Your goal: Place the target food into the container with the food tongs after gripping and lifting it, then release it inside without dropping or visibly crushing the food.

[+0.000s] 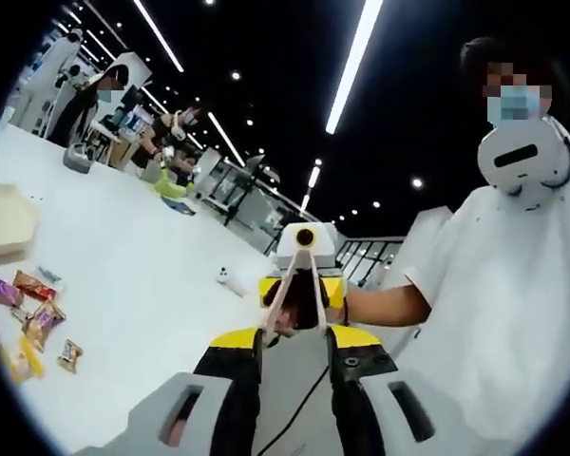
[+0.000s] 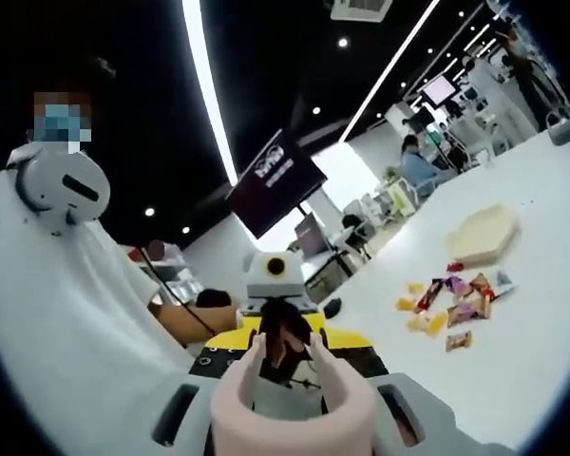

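Right gripper view: tongs (image 2: pixel 290 404) clamped in right hand-held gripper (image 2: pixel 293 418), unloaded. Left hand-held gripper (image 1: pixel 294 380): opening cannot be told. Snacks (image 2: pixel 451 309) await gripping; tray (image 2: pixel 483 235) beyond.

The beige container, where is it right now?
The beige container lies on the white table in the right gripper view's upper right, just beyond the scattered snack packets. In the left gripper view it sits at the far left edge.

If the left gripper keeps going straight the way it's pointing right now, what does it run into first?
Most likely the right gripper, which faces it head-on just past the tongs standing between the left gripper's own jaws. Behind that is the person's white shirt. Depth is hard to judge.
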The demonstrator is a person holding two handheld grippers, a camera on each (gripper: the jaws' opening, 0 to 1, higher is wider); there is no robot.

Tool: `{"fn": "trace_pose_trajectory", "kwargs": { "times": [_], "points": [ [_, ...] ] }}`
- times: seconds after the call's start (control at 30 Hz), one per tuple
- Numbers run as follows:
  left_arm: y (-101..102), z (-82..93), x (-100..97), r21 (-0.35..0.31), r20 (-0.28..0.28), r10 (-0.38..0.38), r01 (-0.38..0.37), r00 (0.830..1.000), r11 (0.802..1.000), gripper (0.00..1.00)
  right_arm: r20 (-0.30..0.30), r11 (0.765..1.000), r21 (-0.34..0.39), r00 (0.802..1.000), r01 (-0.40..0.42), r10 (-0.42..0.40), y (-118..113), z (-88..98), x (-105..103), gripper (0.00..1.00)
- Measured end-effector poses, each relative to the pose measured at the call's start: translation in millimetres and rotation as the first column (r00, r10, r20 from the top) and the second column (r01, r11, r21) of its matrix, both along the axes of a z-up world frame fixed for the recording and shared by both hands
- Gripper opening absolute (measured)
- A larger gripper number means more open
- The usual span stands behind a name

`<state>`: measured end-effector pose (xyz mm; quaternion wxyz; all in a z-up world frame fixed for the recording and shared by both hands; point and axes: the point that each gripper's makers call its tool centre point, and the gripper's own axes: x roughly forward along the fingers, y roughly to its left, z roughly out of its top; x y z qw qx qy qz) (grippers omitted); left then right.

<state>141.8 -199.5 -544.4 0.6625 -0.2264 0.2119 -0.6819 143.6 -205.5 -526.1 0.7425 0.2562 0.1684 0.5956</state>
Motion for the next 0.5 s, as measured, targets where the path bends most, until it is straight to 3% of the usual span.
{"fn": "trace_pose_trajectory", "kwargs": {
  "times": [0.33,0.5],
  "points": [
    [-1,1.5,-3.5,-0.015,0.004,-0.010,0.010,1.000,1.000,0.21,-0.007,0.999,0.032,1.000,0.008,-0.008,2,5.2,0,0.24],
    [1,10.5,6.7,-0.057,-0.005,0.022,-0.022,1.000,0.998,0.21,-0.017,1.000,0.026,1.000,0.011,-0.011,1,2.2,-1,0.24]
  ]
}}
